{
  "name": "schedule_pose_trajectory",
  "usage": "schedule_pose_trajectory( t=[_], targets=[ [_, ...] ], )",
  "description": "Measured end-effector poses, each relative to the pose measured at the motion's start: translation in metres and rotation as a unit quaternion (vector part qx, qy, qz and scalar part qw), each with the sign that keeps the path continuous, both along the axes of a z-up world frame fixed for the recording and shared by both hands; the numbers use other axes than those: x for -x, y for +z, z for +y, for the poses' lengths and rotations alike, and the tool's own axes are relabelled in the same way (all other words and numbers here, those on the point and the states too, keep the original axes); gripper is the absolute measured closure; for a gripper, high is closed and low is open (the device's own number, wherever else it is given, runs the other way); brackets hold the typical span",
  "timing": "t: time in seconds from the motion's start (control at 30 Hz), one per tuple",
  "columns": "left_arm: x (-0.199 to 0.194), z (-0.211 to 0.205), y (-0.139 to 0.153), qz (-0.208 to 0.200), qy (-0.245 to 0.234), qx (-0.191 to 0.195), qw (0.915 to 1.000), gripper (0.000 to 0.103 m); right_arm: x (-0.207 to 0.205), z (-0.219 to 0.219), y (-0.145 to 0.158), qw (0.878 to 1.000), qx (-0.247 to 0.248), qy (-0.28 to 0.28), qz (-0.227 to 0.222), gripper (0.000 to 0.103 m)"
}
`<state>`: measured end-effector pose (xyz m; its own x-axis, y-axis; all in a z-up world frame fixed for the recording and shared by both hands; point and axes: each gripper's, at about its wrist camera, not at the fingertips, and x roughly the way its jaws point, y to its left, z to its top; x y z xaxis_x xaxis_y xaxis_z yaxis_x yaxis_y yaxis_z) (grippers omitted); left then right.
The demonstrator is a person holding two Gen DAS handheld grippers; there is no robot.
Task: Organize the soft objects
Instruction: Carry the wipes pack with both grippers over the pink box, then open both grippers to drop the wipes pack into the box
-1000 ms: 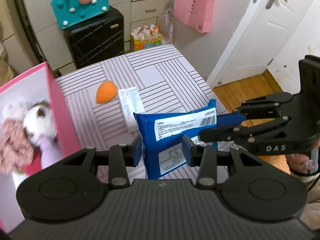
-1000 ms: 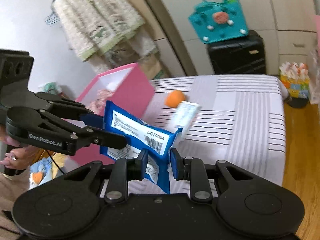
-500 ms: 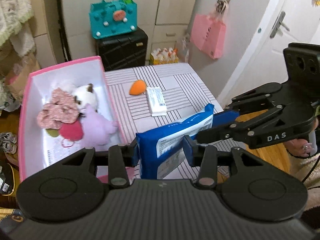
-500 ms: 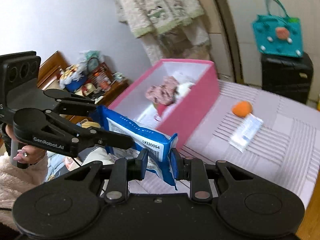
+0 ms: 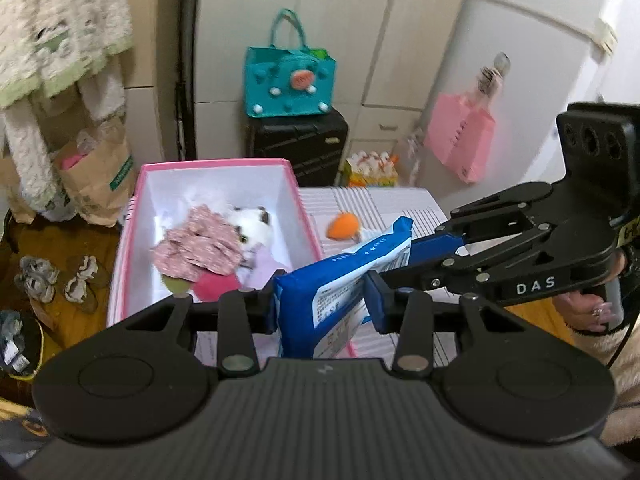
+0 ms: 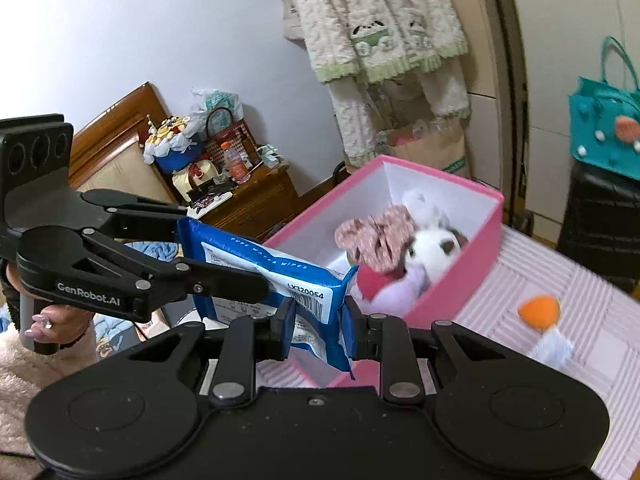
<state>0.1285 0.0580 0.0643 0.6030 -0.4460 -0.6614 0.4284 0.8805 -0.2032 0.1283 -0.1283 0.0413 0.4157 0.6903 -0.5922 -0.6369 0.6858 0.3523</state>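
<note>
the blue pack of wipes (image 5: 344, 280) has travelled: a second ago it hung over the striped worktop (image 5: 404, 200) near the orange sponge (image 5: 343, 227), with the pink box (image 5: 208, 168) only at the edge of view; now it is held up at the box's near end, seemingly just above the rim. the left hand-held gripper (image 5: 322, 307) pinches one end of the pack and the right hand-held gripper (image 6: 316, 326) pinches the other, both pressed onto it as before. the box already holds a plush cat (image 6: 434, 246), a patterned cloth (image 5: 200, 244) and other soft things. the carry looks nearly done; what is left is probably to lower the pack inside and let go. the sponge and a small white packet (image 6: 554, 346) beside it wait on the worktop, likely next.
</note>
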Motion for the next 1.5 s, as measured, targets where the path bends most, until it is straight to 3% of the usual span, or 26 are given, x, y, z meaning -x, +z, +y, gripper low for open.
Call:
schedule_pose_trajectory(
  t=[0.13,0.4,0.67,0.87,1.07,1.13,1.17,1.33,1.5],
  targets=[
    [-0.024,0.018,-0.013,0.012,0.026,0.002,0.9996,0.067,-0.036,0.019,-0.013,1.000,0.001,0.014,0.024,0.074],
    [-0.079,0.048,-0.056,0.090,0.049,0.006,0.9947,0.067,-0.081,0.059,-0.053,0.997,0.036,0.024,0.056,0.074],
    [-0.099,0.050,-0.098,0.134,0.032,-0.036,0.9898,0.067,-0.106,0.071,-0.086,0.994,0.054,0.034,0.085,0.075],
    [-0.095,0.053,-0.100,0.114,0.031,-0.055,0.9915,0.064,-0.109,0.079,-0.091,0.995,0.072,0.034,0.066,0.080],
    [-0.085,0.050,-0.094,0.080,0.042,-0.106,0.9903,0.058,-0.101,0.085,-0.091,0.994,0.099,0.033,0.041,0.083],
    [-0.081,0.049,-0.090,0.065,0.054,-0.126,0.9884,0.038,-0.097,0.084,-0.088,0.994,0.100,0.030,0.032,0.083],
    [-0.079,0.048,-0.088,0.054,0.061,-0.135,0.9874,0.035,-0.094,0.084,-0.087,0.994,0.103,0.028,0.026,0.082],
    [-0.064,0.042,-0.077,0.027,0.051,-0.150,0.9870,0.034,-0.081,0.077,-0.080,0.995,0.097,0.022,0.016,0.081],
    [-0.049,0.036,-0.060,0.028,0.036,-0.136,0.9896,0.034,-0.060,0.061,-0.063,0.997,0.075,0.025,0.013,0.081]
  ],
)
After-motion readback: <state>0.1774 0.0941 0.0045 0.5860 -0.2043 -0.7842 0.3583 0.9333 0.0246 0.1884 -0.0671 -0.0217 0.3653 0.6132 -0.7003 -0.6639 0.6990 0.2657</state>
